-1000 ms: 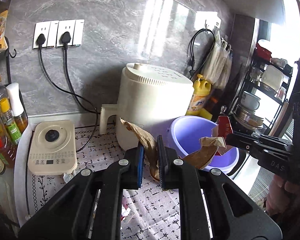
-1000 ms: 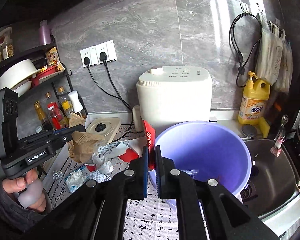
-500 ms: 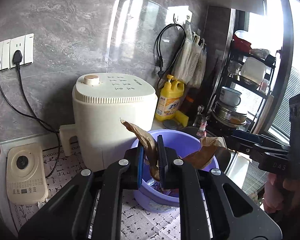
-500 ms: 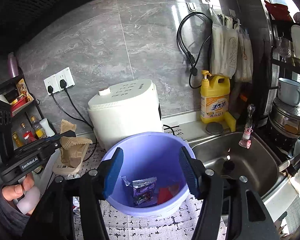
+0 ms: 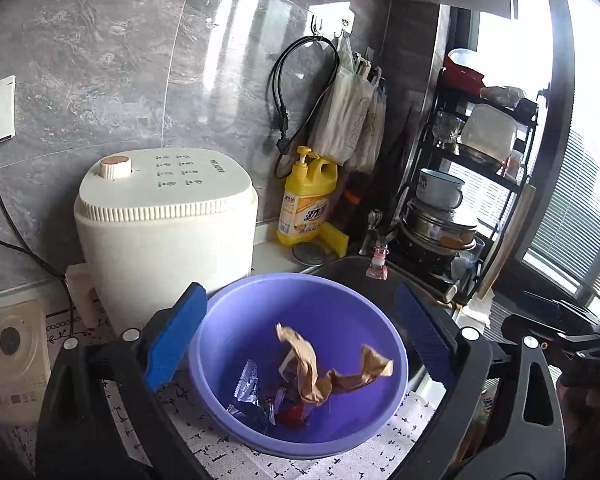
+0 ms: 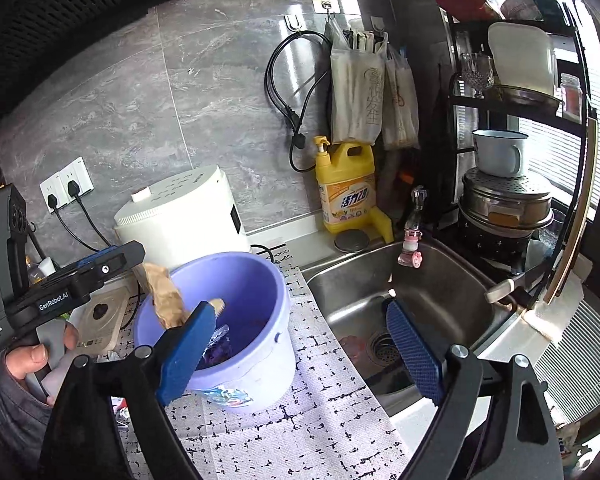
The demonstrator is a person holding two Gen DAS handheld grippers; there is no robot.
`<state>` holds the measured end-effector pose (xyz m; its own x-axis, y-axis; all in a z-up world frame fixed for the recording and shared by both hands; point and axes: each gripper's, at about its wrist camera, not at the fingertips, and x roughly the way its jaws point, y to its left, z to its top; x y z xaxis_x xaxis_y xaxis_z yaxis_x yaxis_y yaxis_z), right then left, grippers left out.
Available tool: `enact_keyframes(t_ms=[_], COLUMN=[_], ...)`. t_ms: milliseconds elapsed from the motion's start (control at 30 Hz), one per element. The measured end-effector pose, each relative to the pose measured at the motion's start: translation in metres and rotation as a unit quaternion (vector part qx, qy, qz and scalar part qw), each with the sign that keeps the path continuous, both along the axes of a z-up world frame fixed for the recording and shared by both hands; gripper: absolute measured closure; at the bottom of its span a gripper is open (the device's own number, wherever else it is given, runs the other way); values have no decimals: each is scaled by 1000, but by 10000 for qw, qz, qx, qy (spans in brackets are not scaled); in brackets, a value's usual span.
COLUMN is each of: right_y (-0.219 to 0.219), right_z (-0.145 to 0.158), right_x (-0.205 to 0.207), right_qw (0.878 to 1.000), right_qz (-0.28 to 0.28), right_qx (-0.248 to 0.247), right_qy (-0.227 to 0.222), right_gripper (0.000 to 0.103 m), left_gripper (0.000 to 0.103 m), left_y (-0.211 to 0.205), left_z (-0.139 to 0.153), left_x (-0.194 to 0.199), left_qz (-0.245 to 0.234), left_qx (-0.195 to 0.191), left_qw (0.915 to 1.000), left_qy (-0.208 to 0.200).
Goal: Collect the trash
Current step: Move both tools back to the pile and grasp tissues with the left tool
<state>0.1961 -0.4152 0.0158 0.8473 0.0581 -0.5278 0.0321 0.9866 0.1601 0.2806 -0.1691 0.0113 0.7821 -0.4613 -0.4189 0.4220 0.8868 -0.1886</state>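
Bucket on mat, counter by sink

Bucket [image 5: 300, 432] w/ paper scrap [image 5: 320, 368] + wrappers [image 5: 248, 384] inside; cooker [image 5: 164, 232] behind-left, soap bottle [image 5: 308, 200] behind, sink [image 6: 420, 292] to right.

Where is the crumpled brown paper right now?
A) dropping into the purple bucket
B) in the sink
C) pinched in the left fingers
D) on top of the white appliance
A: the crumpled brown paper sits free inside the purple bucket mouth, between the wide-apart fingers of the left gripper, touching neither.

Cream cooker [image 5: 164, 236] beside yellow detergent bottle [image 5: 308, 200] — steel sink [image 6: 440, 292] right.
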Motion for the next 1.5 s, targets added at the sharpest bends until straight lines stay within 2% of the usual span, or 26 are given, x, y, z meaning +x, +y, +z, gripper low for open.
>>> enact_keyframes(t_ms=[33,200,533,733,900,1133,1267,1500], right_y=[-2,2,59,105,135,186,210,248], right_z=[0,-11,-20,-23,-24,-25,-28,-40], right_x=[-3,-4,6,13,13,9,10,7], right_qw=[10000,9999,9928,9796,9683,9422,9322,9179], right_qz=[-26,63,1163,1997,2483,3347,3613,3957], right_qx=[-6,66,270,239,272,175,172,5], right_qy=[-24,105,48,-2,-19,22,101,284], right_gripper=[7,7,7,7,7,7,7,8], left_gripper=[6,6,6,6,6,6,6,6], left_y=[0,15,79,126,166,209,229,254], left_z=[-1,-9,-20,-30,-30,-34,-41,-59], left_x=[0,-4,-43,-65,-89,-126,-146,-167], left_qz=[-23,141,1082,1802,2417,3126,3376,3460], left_qx=[-25,-106,-88,-126,-92,-76,-69,-129], left_qw=[10000,9995,9932,9817,9685,9477,9387,9337], left_qy=[24,251,414,599,587,633,699,916])
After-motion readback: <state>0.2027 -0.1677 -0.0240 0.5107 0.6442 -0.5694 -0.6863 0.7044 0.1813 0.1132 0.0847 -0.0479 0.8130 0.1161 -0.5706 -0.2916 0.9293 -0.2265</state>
